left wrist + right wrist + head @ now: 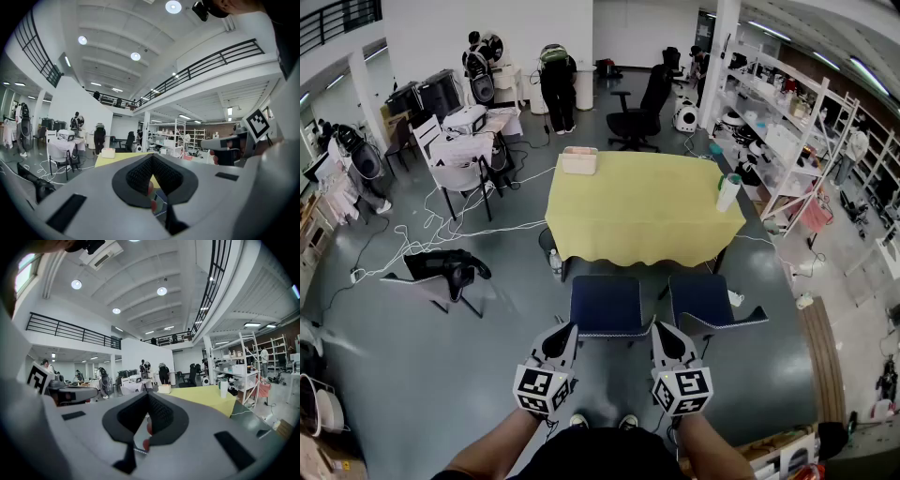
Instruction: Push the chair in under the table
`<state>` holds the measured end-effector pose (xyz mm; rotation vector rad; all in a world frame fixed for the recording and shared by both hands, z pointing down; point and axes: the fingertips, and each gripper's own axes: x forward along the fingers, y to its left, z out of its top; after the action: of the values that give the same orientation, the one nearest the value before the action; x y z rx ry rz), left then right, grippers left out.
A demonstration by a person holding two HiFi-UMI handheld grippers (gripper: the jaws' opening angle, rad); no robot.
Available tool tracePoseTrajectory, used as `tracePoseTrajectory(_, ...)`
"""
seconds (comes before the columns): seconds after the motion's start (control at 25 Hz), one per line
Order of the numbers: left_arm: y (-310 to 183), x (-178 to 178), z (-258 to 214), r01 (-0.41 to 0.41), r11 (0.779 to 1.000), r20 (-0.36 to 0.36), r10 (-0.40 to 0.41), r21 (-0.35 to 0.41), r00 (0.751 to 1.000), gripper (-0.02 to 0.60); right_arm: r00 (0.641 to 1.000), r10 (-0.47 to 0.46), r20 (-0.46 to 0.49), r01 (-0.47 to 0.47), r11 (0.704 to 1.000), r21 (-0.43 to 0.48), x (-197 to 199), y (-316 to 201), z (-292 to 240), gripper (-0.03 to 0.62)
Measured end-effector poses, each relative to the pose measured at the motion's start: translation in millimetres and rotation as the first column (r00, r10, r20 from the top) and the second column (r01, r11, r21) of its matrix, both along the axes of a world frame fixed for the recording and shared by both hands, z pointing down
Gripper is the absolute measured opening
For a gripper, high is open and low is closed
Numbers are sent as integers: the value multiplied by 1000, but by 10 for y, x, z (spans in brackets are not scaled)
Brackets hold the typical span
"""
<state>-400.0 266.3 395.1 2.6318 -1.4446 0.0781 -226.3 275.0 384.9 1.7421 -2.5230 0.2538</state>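
In the head view a table under a yellow cloth (642, 211) stands in the middle of the room. Two blue chairs are on its near side: the left one (607, 305) is out in the open, and the right one (711, 300) is partly under the cloth's edge. My left gripper (569, 326) and right gripper (657, 326) are both shut and hold nothing. They point at the left chair's near corners; I cannot tell whether they touch it. In the left gripper view the jaws (152, 158) are together; so are the jaws (147, 397) in the right gripper view.
A white box (579, 160) and a white bottle (728, 192) stand on the cloth. Beyond the table are a black office chair (636, 117) and people (557, 84). White shelves (787, 131) line the right side. Cables and a toppled black stand (441, 272) lie on the floor at left.
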Motion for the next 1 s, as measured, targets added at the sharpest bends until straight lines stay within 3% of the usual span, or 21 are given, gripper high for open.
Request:
tracePoseTrajectory(0.52, -183, -201, 129, -2, 1000, -9, 2, -20, 1000, 9, 996, 44, 75, -43, 999, -14, -49, -189, 114, 14)
tracePoseTrajectory(1.0, -290, -458, 358, -37, 998, -10, 37, -51, 999, 9, 994, 108, -10, -109, 992, -62, -200, -173, 431, 14)
